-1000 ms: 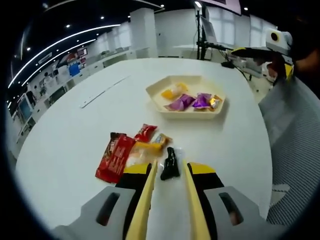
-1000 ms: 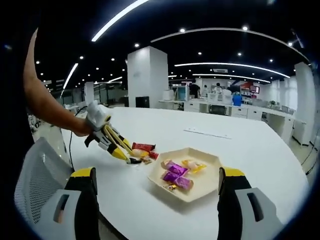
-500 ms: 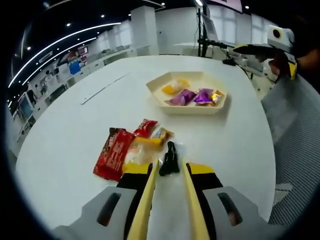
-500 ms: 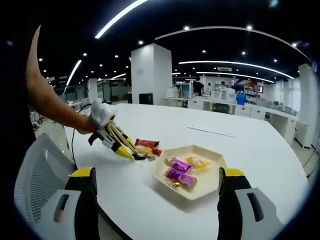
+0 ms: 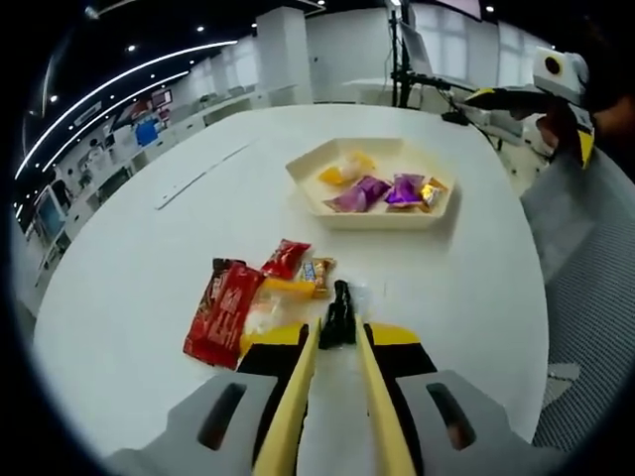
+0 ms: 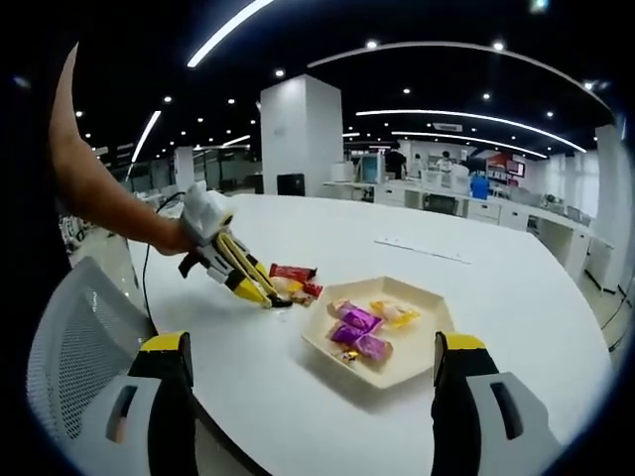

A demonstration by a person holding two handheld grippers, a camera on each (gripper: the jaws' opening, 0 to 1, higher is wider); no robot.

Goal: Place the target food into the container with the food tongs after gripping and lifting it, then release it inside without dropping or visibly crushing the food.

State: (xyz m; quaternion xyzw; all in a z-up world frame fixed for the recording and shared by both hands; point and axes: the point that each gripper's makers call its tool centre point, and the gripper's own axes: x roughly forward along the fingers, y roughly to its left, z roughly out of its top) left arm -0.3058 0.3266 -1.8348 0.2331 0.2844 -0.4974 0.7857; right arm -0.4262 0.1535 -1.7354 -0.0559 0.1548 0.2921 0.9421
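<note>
Right now the left gripper (image 5: 337,332) has its yellow tong jaws narrowed around a small dark candy (image 5: 338,315) on the white worktop (image 5: 149,258), the tips just reaching its near end; whether they truly pinch it yet I cannot tell. The candy sits at the edge of a loose cluster: a red bar (image 5: 224,310), a small red packet (image 5: 285,258), and a yellow-wrapped piece (image 5: 290,290) just beside it. The tray (image 5: 316,191), holding purple and yellow sweets, lies well apart, farther across the worktop.

The chief risk, as I judge it, is a shallow grip. With only the near end of the candy between the tips, a lift may let it pivot and slip out on the way to the tray. Squeezing harder to make up for that could dent or crush it. A second risk is the neighbours: the yellow-wrapped piece lies so close to the left jaw that a small sideways drift could catch its wrapper and drag it along. The carry is long, so any tilt of the hand would count against a weak hold.

In the right gripper view, the right gripper's (image 6: 308,372) jaws are spread wide and hold nothing, high above the worktop's near edge. The left gripper (image 6: 253,283) is seen there too, angled down into the cluster.
</note>
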